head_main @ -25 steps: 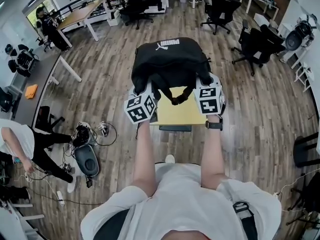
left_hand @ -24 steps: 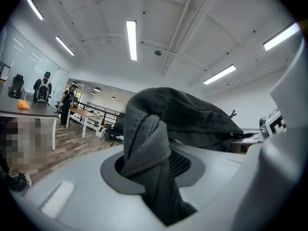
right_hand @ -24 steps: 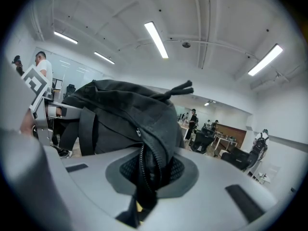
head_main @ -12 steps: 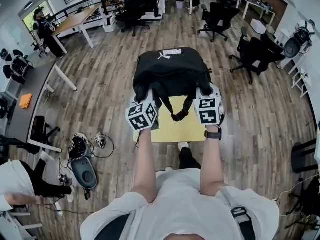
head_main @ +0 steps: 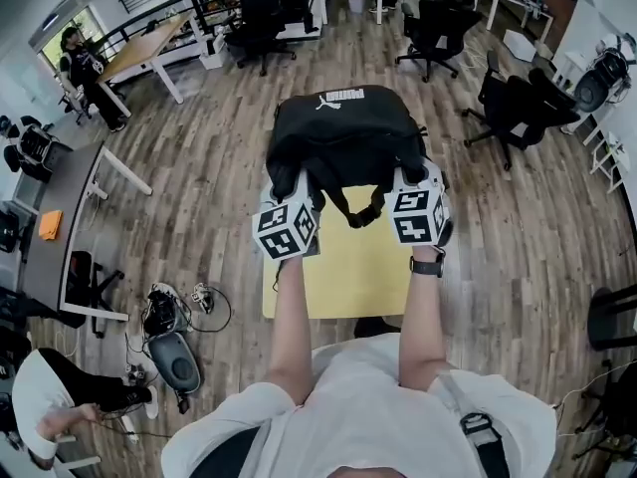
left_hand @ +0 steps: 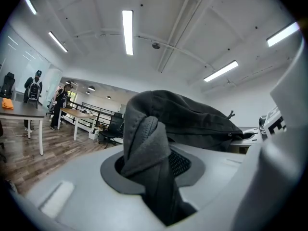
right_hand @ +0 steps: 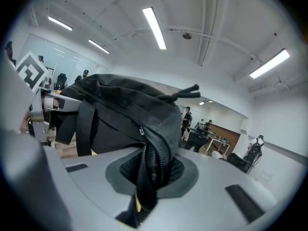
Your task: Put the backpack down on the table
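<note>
Soft black backpack (head_main: pixel 343 132), likely light and saggy, hangs over the yellow desk (head_main: pixel 338 277): left gripper (head_main: pixel 289 202) pinches bunched fabric ahead of it, right gripper (head_main: pixel 410 195) pinches the zippered edge.

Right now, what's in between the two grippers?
In the head view, black straps of the backpack hang between the left gripper and right gripper, above the yellow table.

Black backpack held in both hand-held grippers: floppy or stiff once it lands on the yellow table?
Probably floppy: fabric of the backpack bunches in the left hand-held gripper and folds in the right hand-held gripper. Its strap loop dangles, so it may snag. It will likely slump on the table, not stand.
</note>
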A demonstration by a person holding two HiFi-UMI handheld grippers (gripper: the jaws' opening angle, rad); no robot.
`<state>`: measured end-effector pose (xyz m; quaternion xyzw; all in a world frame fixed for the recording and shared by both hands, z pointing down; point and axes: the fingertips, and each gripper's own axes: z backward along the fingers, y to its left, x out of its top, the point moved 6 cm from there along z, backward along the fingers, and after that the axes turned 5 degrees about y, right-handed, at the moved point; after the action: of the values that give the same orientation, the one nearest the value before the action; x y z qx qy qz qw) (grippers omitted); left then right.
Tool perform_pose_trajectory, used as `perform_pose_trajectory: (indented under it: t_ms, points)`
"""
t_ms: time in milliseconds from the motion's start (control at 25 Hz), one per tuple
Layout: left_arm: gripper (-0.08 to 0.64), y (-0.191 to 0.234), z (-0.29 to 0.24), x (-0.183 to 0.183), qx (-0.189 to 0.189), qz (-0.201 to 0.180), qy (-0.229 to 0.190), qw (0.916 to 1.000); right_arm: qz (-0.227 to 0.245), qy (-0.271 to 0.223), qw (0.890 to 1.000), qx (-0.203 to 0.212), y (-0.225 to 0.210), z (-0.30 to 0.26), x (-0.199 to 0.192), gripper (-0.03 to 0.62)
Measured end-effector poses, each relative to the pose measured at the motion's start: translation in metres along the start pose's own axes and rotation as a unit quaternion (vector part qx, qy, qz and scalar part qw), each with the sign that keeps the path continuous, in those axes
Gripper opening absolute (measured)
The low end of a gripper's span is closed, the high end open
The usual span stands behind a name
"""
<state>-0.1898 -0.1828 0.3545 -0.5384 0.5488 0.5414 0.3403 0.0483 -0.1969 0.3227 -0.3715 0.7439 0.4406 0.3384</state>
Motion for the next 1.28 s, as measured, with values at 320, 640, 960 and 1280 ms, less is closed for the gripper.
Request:
perform_pose_trajectory:
  t_ms: [320, 640, 960, 1280]
  points:
    - [0.124, -0.007, -0.051, -0.002, 0.004, -0.044, 0.003, 0.999, -0.015, 0.009, 1.0, 0.004, -0.024, -0.045, -0.009, 0.037]
    - [0.123, 0.004, -0.075, 0.0, 0.015, -0.058, 0.007, 0.9982, -0.036, 0.012, 0.999, 0.016, -0.027, -0.075, -0.006, 0.037]
    - [0.123, 0.016, -0.09, -0.014, 0.022, -0.032, 0.013, 0.9992, -0.05, 0.021, 0.998, 0.02, -0.02, -0.098, -0.011, 0.037]
    - [0.123, 0.025, -0.112, -0.034, 0.027, -0.029, 0.039, 0.9985, -0.061, 0.042, 0.996, 0.039, -0.015, -0.13, -0.028, 0.037]
